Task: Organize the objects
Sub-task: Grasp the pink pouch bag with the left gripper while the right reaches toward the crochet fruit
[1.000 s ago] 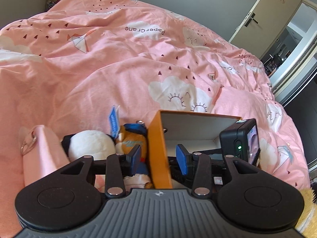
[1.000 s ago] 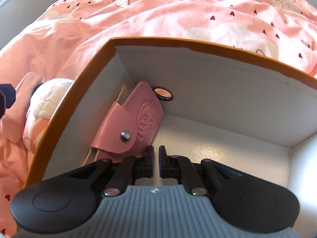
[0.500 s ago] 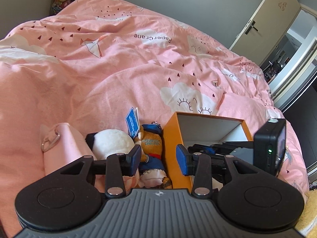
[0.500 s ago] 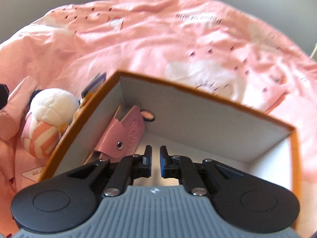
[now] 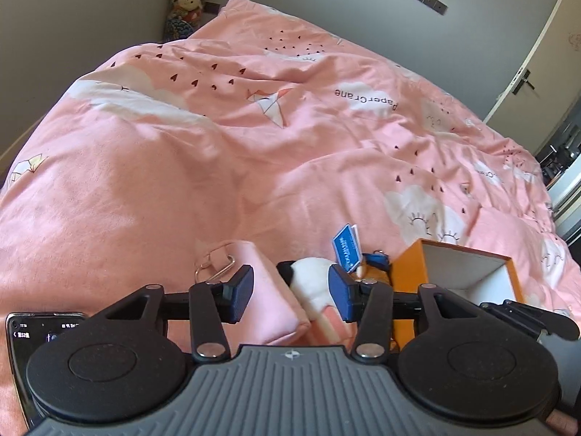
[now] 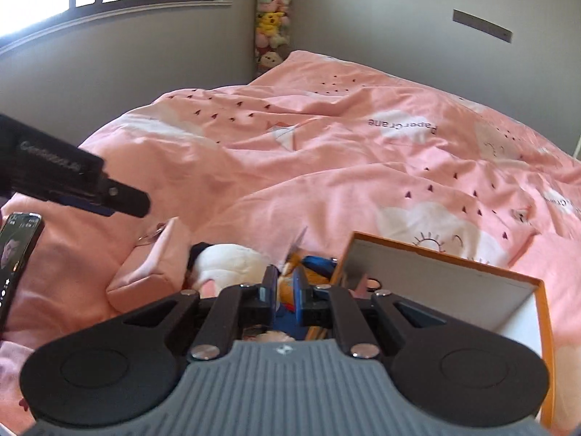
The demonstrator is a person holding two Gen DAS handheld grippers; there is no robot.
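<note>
Both hand-held grippers had drawn back from the box; the left gaped empty over the pouch, the right hovered slightly parted above the toys, so more awaited boxing.

An orange box with white inner walls stands open on the bed. Just left of it lie an orange-and-blue plush toy with a blue tag, a white plush, then a pink pouch.
</note>
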